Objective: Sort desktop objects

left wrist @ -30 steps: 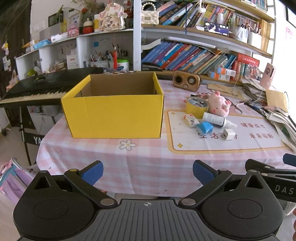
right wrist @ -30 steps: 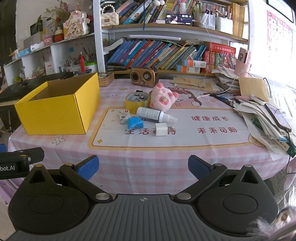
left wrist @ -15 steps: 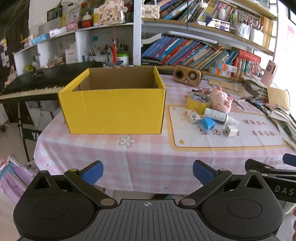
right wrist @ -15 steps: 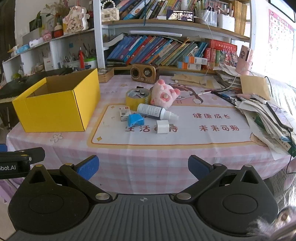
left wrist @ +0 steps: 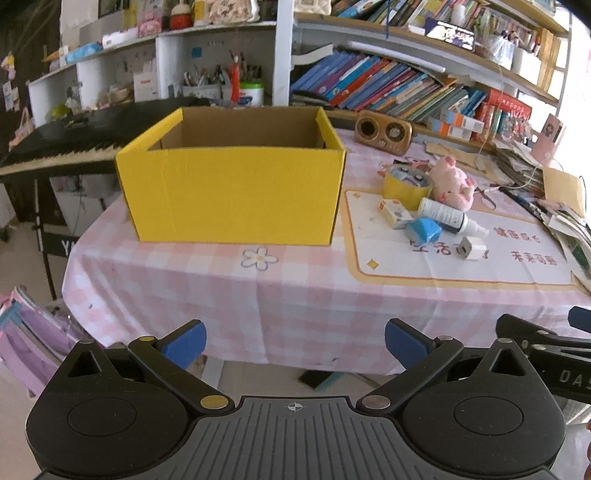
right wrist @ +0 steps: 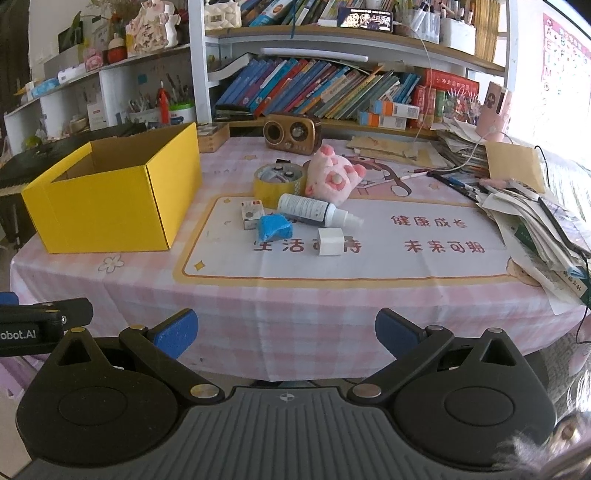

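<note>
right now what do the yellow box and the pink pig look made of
Yellow box: cardboard by the look, matte yellow outside, plain brown inside, with creased corner folds. Pink pig: soft plush fabric, apparently; its surface is fuzzy and its shape rounded.

Bright daylight enters from the right, washing out that edge in both views. The box [left wrist: 232,195] casts a soft shadow on the bench [left wrist: 295,295]. Fisheye bends the shelves [right wrist: 332,35]; the left view is slightly blurred.

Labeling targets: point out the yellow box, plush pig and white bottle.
yellow box [right wrist: 107,212] right wrist view, front wall
plush pig [right wrist: 332,179] right wrist view, body
white bottle [right wrist: 303,209] right wrist view, label
</note>
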`<state>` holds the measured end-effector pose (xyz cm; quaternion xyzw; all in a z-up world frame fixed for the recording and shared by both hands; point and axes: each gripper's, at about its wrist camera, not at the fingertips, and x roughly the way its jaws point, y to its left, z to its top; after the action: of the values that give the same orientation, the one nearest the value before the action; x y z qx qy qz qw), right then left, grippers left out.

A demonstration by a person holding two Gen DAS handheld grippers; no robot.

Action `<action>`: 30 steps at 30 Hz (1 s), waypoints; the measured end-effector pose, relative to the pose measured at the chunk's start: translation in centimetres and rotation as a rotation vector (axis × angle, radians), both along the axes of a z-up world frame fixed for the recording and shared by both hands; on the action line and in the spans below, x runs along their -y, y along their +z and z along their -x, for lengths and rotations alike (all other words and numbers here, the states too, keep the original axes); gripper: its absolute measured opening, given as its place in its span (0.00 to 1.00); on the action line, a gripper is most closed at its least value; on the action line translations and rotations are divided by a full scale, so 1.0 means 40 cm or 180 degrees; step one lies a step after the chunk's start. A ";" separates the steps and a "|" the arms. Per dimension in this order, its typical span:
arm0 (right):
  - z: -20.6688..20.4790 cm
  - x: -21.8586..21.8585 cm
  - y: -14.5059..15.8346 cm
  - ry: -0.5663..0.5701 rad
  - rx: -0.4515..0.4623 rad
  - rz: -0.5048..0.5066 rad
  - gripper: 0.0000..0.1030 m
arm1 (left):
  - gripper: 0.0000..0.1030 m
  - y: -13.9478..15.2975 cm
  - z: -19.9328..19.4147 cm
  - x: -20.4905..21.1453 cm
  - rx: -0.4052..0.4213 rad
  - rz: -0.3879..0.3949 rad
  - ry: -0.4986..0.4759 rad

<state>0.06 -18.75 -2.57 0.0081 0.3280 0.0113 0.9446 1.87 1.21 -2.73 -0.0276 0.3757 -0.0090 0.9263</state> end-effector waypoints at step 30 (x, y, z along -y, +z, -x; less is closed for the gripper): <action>-0.001 -0.002 0.020 0.0040 0.0108 0.0034 1.00 | 1.00 0.030 0.009 0.008 0.0241 -0.0006 -0.0038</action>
<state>0.08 -18.67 -1.77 0.0009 0.3120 0.0156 0.9499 1.52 0.89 -1.54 -0.0241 0.3406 -0.0152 0.9398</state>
